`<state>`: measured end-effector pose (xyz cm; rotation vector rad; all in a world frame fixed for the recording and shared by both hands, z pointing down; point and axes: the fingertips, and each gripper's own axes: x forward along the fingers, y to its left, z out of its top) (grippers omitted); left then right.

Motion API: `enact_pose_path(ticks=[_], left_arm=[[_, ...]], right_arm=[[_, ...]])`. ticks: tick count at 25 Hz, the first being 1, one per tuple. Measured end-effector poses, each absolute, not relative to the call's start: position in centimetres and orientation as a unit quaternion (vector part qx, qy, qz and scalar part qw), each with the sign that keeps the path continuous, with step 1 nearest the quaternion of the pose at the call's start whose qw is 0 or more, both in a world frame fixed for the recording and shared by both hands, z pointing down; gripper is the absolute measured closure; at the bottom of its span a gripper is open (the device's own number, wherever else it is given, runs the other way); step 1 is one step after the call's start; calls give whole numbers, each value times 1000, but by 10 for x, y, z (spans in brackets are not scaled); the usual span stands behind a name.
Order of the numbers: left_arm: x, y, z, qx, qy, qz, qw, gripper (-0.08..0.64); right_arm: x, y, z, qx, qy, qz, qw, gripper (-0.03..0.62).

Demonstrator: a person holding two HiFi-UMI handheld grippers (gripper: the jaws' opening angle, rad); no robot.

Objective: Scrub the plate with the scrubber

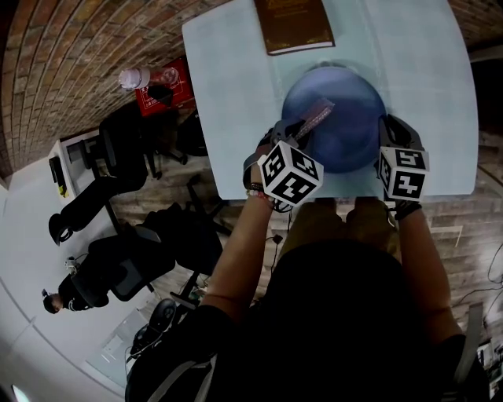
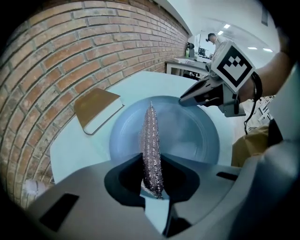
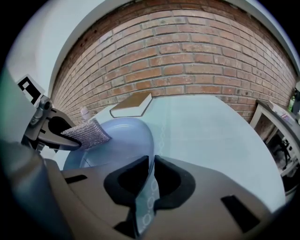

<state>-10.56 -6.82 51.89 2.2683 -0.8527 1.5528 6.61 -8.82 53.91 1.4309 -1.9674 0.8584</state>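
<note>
- The left gripper [image 2: 152, 177] was clenched on the scrubber [image 2: 151, 140], a silvery mesh pad seen edge-on in the left gripper view. Its near end sat between the two jaws and the rest stuck out past the fingertips.
- The free part of the scrubber reached over the left part of the blue plate [image 1: 346, 133]. In the right gripper view its corner lay against the plate's inner surface, though firm contact could not be confirmed.
- The right gripper [image 3: 151, 171] was closed on the plate's right rim. The thin pale edge ran straight up through the narrow slot between its jaws.
- In the head view the two grippers stood on opposite sides of the plate, the left at its near-left edge and the right at its right edge.
- The plate sat on a pale blue table [image 1: 236, 71], close to the edge nearest the person.
- A closed book [image 1: 293, 23] with a brown cover lay on the table just beyond the plate, towards the far edge.
- A red brick wall [image 3: 187, 61] ran behind the table.
- Left of the table, black office chairs [image 1: 126, 149] stood on the floor, and a red item [image 1: 161, 90] with a pale bottle beside it lay near the wall.
- Wooden flooring [image 1: 464, 228] showed below the table's near edge.
</note>
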Motion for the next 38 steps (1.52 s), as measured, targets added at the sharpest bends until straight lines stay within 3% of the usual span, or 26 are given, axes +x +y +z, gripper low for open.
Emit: enact_pose_path(ticks=[22,38], left_arm=[[-37,19,520,836,-137,473,243,482],[-5,-41,522,845,-216,415,259,483]], right_arm=[[64,-87,538,538,-729,323,272,529],[65,-85,538,538,-731,324,266,529]])
